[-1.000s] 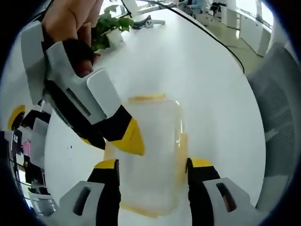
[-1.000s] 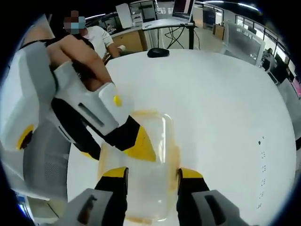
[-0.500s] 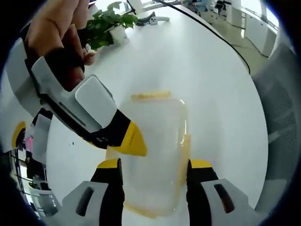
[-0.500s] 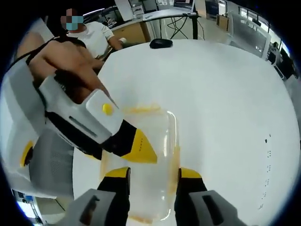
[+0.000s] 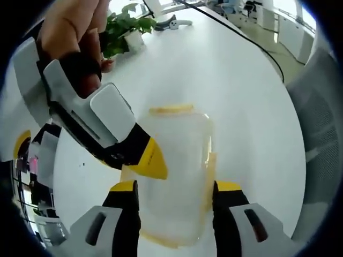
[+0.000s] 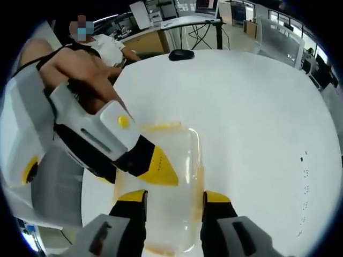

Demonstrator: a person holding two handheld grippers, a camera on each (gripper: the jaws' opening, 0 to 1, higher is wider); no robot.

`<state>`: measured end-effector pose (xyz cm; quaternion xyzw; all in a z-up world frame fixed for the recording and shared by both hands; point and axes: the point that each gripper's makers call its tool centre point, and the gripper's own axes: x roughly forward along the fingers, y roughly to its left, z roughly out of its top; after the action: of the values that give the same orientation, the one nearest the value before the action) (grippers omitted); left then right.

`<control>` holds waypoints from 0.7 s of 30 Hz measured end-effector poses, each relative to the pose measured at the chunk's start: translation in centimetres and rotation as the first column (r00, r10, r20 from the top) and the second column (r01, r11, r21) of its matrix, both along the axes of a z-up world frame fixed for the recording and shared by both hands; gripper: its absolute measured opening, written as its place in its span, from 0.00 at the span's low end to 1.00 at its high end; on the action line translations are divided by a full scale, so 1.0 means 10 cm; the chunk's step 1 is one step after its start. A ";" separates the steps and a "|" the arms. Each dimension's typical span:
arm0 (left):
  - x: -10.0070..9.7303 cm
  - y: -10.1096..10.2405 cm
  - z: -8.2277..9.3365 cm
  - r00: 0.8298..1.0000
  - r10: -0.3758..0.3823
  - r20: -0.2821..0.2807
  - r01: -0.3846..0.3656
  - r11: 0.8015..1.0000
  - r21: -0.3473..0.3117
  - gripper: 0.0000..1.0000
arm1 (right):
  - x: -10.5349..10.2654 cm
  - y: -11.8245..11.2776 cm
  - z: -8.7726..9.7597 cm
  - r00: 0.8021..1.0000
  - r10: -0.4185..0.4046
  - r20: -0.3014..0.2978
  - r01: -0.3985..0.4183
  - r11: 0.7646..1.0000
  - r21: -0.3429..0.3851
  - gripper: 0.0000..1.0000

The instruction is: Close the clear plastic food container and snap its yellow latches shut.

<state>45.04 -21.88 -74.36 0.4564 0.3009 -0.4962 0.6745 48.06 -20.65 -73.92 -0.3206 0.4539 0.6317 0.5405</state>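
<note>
The clear plastic food container (image 5: 179,160) lies on the white table (image 5: 230,80) with its lid on. Its yellow latches (image 5: 170,110) show at the far end and along the right side (image 5: 210,166). My left gripper (image 5: 176,188) hovers over its near half, open, one jaw at each long side. The right gripper's yellow fingertip (image 5: 151,160) touches the container's left edge. In the right gripper view the container (image 6: 177,160) sits just beyond my open right gripper (image 6: 172,197), and the left gripper's yellow fingertip (image 6: 159,168) rests on its left part.
A potted plant (image 5: 126,29) and a dark tool (image 5: 171,22) stand at the far side of the table. A grey mesh chair (image 5: 321,123) is at the right. A black mouse (image 6: 181,54), a seated person (image 6: 107,43) and desks lie beyond the table.
Both views have shifted slightly with the hands. Both grippers stay at the container, and the container has not moved.
</note>
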 end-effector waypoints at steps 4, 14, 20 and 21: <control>-0.01 0.00 0.01 1.000 -0.007 0.002 0.007 1.000 0.004 0.52 | -0.01 0.00 0.02 1.000 -0.008 0.021 0.007 1.000 0.014 0.39; -0.08 0.01 0.12 0.998 -0.024 -0.054 0.023 1.000 -0.013 0.61 | 0.00 0.04 0.16 0.997 -0.018 0.076 0.012 0.997 0.074 0.47; -0.07 0.14 0.10 0.997 -0.006 -0.080 0.006 1.000 0.003 0.64 | -0.02 -0.05 0.18 0.995 -0.001 0.100 -0.005 0.998 0.055 0.48; -0.07 0.17 0.09 0.996 0.000 -0.089 0.001 1.000 0.006 0.64 | -0.02 -0.07 0.19 0.995 -0.003 0.100 -0.002 0.998 0.055 0.48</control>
<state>44.35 -20.23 -73.44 0.4360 0.3319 -0.5152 0.6590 47.82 -21.39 -72.07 -0.3367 0.4086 0.6270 0.5714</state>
